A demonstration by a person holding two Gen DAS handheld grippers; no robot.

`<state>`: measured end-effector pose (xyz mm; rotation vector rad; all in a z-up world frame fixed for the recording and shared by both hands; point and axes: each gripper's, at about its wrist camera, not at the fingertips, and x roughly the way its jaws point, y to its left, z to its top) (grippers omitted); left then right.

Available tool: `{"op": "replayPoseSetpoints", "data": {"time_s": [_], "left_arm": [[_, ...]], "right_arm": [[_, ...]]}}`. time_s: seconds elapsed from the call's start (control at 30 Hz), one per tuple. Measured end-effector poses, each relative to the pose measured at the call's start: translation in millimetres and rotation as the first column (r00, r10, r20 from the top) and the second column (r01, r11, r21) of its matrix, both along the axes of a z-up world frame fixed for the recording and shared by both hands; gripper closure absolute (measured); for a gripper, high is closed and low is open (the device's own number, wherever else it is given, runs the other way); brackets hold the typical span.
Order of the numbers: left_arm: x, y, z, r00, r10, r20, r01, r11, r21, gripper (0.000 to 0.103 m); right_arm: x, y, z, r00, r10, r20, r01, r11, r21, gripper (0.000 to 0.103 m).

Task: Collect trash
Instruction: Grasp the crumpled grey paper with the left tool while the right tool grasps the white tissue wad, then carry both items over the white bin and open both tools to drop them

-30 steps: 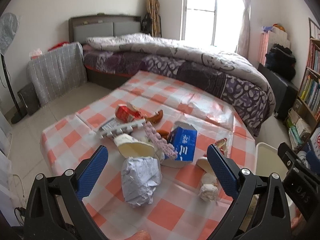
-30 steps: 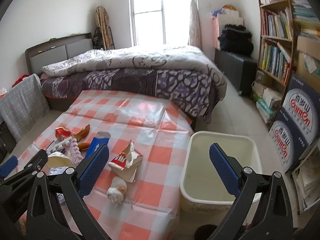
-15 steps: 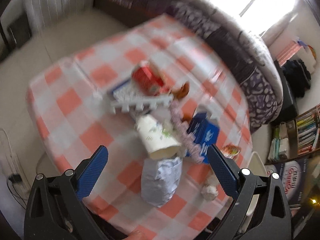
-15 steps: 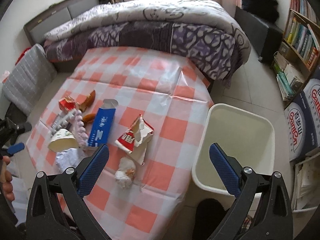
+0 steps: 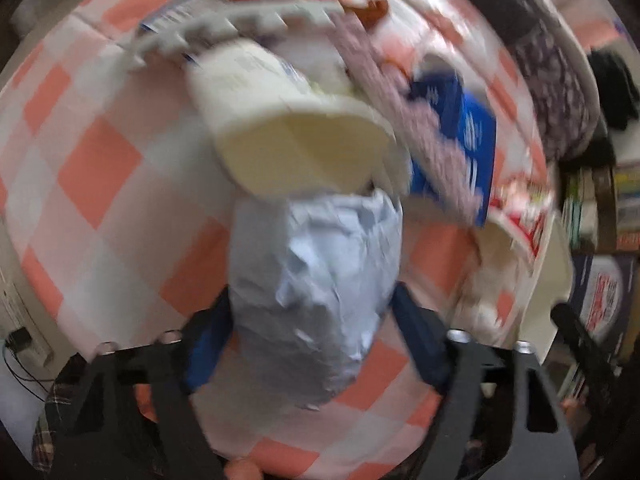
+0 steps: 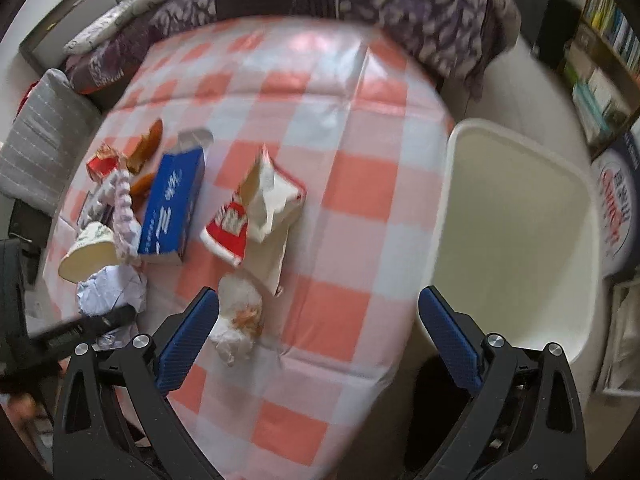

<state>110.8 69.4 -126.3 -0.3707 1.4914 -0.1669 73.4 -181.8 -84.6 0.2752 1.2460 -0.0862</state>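
Left gripper (image 5: 312, 344) straddles the crumpled paper (image 5: 316, 280) low centre, pads against its sides, grip uncertain through blur, while right gripper (image 6: 318, 344) hangs wide open near the bin (image 6: 516, 240).

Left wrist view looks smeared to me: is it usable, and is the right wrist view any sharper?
Left wrist view: heavy motion blur; only the crumpled paper ball between the left claw fingers reads clearly. Right wrist view: sharper at centre, blurred and bent toward the rim; glare on the tablecloth; white bin is plain.
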Motion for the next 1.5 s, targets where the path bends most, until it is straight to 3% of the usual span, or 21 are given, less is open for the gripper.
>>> {"op": "replayPoseSetpoints", "data": {"time_s": [0.1, 0.2, 0.33, 0.5, 0.57, 0.63, 0.8, 1.0, 1.2, 1.3, 1.5], "left_arm": [[-10.0, 3.1, 3.9, 0.999, -0.023, 0.042, 0.022, 1.0, 0.013, 0.053], [-21.1, 12.0, 35.9, 0.99, -0.025, 0.142, 0.034, 0.998, -0.062, 0.056], [-35.2, 36.6, 86.7, 0.955, 0.024, 0.294, 0.023, 0.988, -0.155, 0.056], [-44.8, 55.8, 118.2, 0.918, 0.058, 0.392, -0.01, 0.993, -0.121, 0.055], [-36.3, 45.3, 112.9, 0.923, 0.04, 0.382, -0.014, 0.997, -0.071, 0.055], [-33.5, 40.8, 112.1, 0.926, 0.029, 0.376, -0.013, 0.999, -0.043, 0.055], [-25.2, 22.6, 106.2, 0.926, 0.009, 0.378, -0.022, 0.999, 0.031, 0.055], [-27.8, 11.2, 108.9, 0.907, -0.016, 0.42, -0.024, 0.996, 0.09, 0.054], [-30.8, -3.3, 120.9, 0.861, -0.056, 0.505, -0.024, 0.988, 0.15, 0.053], [-30.9, -17.5, 128.4, 0.827, -0.089, 0.555, -0.025, 0.981, 0.194, 0.053], [-28.0, -44.1, 133.1, 0.793, -0.137, 0.594, 0.009, 0.977, 0.213, 0.052]], "right_arm": [[-0.3, 8.8, -7.8, 1.0, 0.009, -0.025, -0.009, 1.0, 0.005, 0.007], [0.2, 19.7, -11.3, 0.999, 0.026, -0.027, -0.027, 1.0, -0.012, 0.008], [4.4, 33.6, -22.2, 0.997, 0.047, -0.057, -0.047, 0.999, -0.004, 0.014], [9.0, 54.8, -35.3, 0.992, 0.087, -0.087, -0.088, 0.996, 0.001, 0.023], [12.2, 61.4, -39.6, 0.989, 0.104, -0.102, -0.103, 0.995, 0.011, 0.036], [14.4, 64.4, -44.3, 0.986, 0.114, -0.122, -0.113, 0.994, 0.011, 0.071], [16.7, 64.9, -34.2, 0.987, 0.132, -0.087, -0.13, 0.991, 0.03, 0.072], [13.9, 63.9, 8.3, 0.986, 0.144, 0.083, -0.147, 0.989, 0.034, 0.072], [10.7, 53.4, 41.0, 0.966, 0.106, 0.236, -0.104, 0.994, -0.023, 0.072], [1.4, 45.1, 50.8, 0.951, 0.078, 0.3, -0.066, 0.997, -0.049, 0.072], [-2.2, 15.6, 59.4, 0.94, 0.002, 0.34, 0.026, 0.997, -0.077, 0.072]]}}
